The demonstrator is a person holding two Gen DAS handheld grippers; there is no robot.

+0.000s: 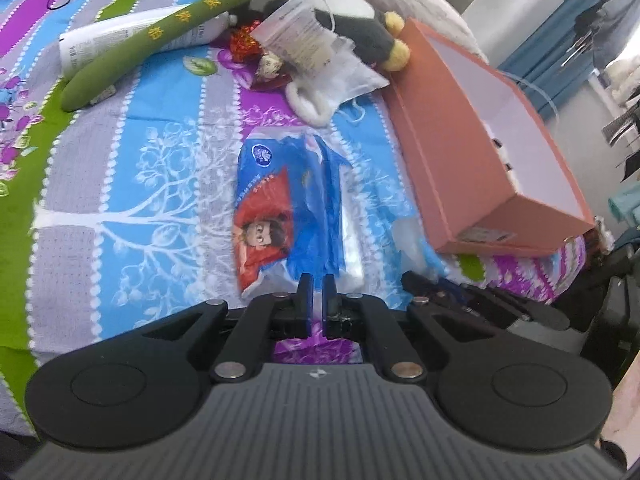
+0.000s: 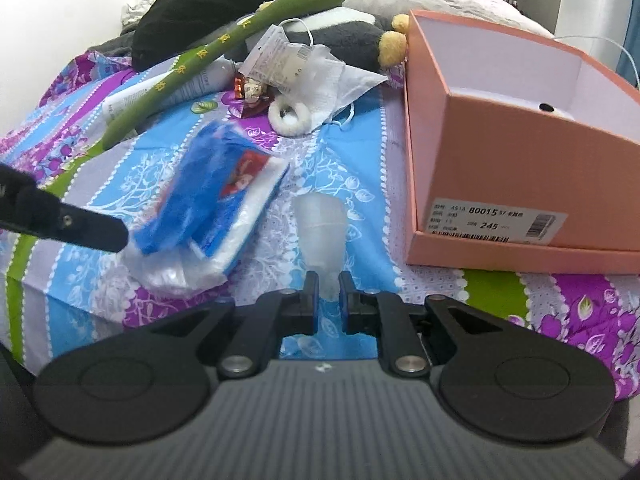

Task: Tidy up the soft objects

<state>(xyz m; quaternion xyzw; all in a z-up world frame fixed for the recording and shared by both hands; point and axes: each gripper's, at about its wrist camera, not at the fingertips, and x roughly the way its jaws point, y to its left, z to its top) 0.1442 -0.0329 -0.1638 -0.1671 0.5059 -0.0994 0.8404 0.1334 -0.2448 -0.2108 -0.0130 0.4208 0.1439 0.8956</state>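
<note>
Tissue pack hangs lifted off the bed, its crinkly wrapper edge pinched in the closed left tongs. Light, squashy and slippery; safer gripped across its body. Right tongs stand slightly parted, empty, near the bed's front edge.

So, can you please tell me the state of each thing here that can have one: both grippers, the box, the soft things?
Left gripper: fingers shut on the wrapper edge of the tissue pack.
Tissue pack: tilted, held end raised off the bed.
Right gripper: fingers slightly apart around a clear plastic piece; grip unclear.
Pink box: open, no lid, upright.
Green plush stick: lying across a white tube.
</note>
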